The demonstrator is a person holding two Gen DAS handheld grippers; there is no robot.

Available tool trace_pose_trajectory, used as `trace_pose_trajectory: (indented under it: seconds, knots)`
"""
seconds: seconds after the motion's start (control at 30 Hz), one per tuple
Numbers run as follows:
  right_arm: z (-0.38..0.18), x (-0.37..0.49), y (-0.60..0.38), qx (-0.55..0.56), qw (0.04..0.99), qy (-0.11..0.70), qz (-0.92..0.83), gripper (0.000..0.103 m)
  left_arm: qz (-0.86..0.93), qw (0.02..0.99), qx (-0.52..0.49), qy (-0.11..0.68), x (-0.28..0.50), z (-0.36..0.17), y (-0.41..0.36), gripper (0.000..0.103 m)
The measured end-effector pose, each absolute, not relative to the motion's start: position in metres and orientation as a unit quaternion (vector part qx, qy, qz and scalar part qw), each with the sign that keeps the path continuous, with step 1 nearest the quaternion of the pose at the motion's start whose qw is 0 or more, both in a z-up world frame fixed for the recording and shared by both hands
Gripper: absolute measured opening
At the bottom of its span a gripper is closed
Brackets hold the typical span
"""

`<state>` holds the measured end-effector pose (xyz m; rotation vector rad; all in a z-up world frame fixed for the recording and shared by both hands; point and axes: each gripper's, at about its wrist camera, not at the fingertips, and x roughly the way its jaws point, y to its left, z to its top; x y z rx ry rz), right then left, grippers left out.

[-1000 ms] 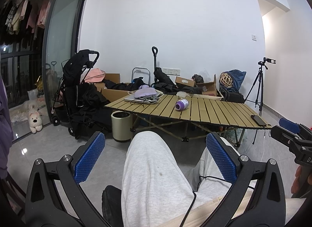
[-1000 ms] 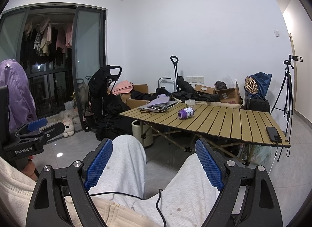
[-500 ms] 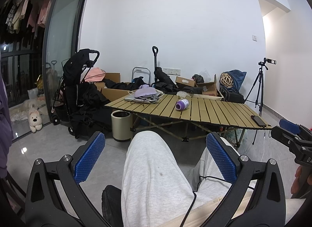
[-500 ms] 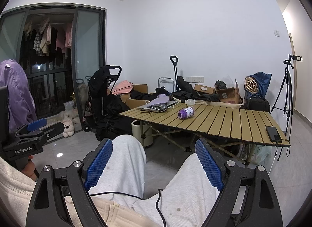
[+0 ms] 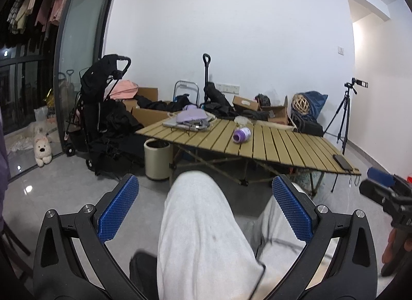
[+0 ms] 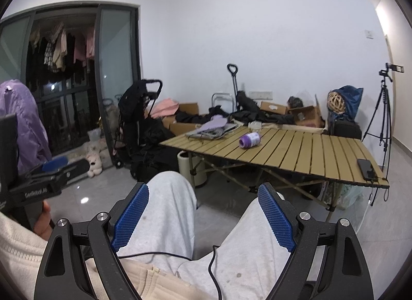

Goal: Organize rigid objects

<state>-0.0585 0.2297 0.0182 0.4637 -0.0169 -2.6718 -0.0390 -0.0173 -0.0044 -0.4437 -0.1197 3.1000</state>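
A purple and white bottle (image 5: 241, 135) lies on its side on a slatted wooden folding table (image 5: 283, 149); it also shows in the right wrist view (image 6: 249, 140). A laptop with a purple cloth on it (image 5: 189, 121) sits at the table's far left corner. A small clear jar (image 5: 241, 120) stands behind the bottle. A black phone (image 5: 342, 161) lies at the near right corner. My left gripper (image 5: 204, 204) is open and empty, held over the person's lap, well short of the table. My right gripper (image 6: 203, 213) is open and empty too.
A black stroller (image 5: 103, 109), cardboard boxes (image 5: 273, 111), a black cart handle (image 5: 206, 78) and a cream bin (image 5: 157, 158) crowd the space left of and behind the table. A tripod with a camera (image 5: 345, 117) stands at the right. The person's knees (image 5: 200, 222) fill the foreground.
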Motion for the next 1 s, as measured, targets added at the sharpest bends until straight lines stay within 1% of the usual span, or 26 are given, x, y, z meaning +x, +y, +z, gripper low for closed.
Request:
trace_pose_trajectory:
  seconds: [0.1,0.17,0.23,0.27,0.37,0.43,0.57,0.63,0.67,0.7,0.83,0.9,1.0]
  knots:
    - [0.017,-0.095,0.225,0.185,0.221,0.012,-0.957,0.091,0.995,-0.036,-0.094,-0.004,-0.073,-0.006,-0.014,0.103]
    - [0.008,-0.129,0.224,0.206,0.214,0.020,-0.955,0.091,0.993,-0.063,-0.097,0.023,-0.107,-0.009,-0.010,0.103]
    - [-0.001,-0.163,0.227,0.220,0.217,0.006,-0.951,0.091,0.991,-0.029,-0.131,0.012,-0.144,-0.011,-0.011,0.103]
    - [-0.005,-0.185,0.229,0.230,0.218,-0.002,-0.948,0.091,0.990,-0.010,-0.143,-0.009,-0.162,-0.013,-0.011,0.103]
    - [-0.013,-0.245,0.231,0.250,0.211,-0.015,-0.945,0.091,0.983,0.003,-0.171,-0.074,-0.207,-0.017,-0.013,0.103]
    - [-0.019,-0.284,0.232,0.262,0.203,-0.020,-0.943,0.091,0.978,0.002,-0.186,-0.093,-0.240,-0.020,-0.010,0.103]
    - [-0.036,-0.358,0.234,0.292,0.201,-0.051,-0.934,0.091,0.978,-0.023,-0.196,-0.071,-0.306,-0.020,0.002,0.103]
    - [-0.042,-0.386,0.229,0.287,0.202,-0.048,-0.935,0.091,0.977,-0.034,-0.203,-0.051,-0.344,-0.023,0.009,0.103]
    - [-0.044,-0.402,0.224,0.281,0.200,-0.039,-0.938,0.101,0.976,-0.038,-0.209,-0.041,-0.365,-0.023,0.010,0.103]
    - [-0.046,-0.417,0.218,0.279,0.198,-0.031,-0.939,0.103,0.976,-0.039,-0.212,-0.034,-0.388,-0.025,0.011,0.103]
    - [-0.057,-0.501,0.198,0.323,0.194,-0.029,-0.926,0.103,0.972,-0.029,-0.231,-0.039,-0.469,-0.038,0.012,0.103]
    - [-0.066,-0.547,0.193,0.349,0.173,-0.048,-0.920,0.103,0.969,-0.035,-0.242,-0.036,-0.503,-0.045,0.012,0.103]
    - [-0.078,-0.607,0.189,0.354,0.134,-0.072,-0.923,0.103,0.965,-0.040,-0.255,-0.040,-0.545,-0.056,0.010,0.103]
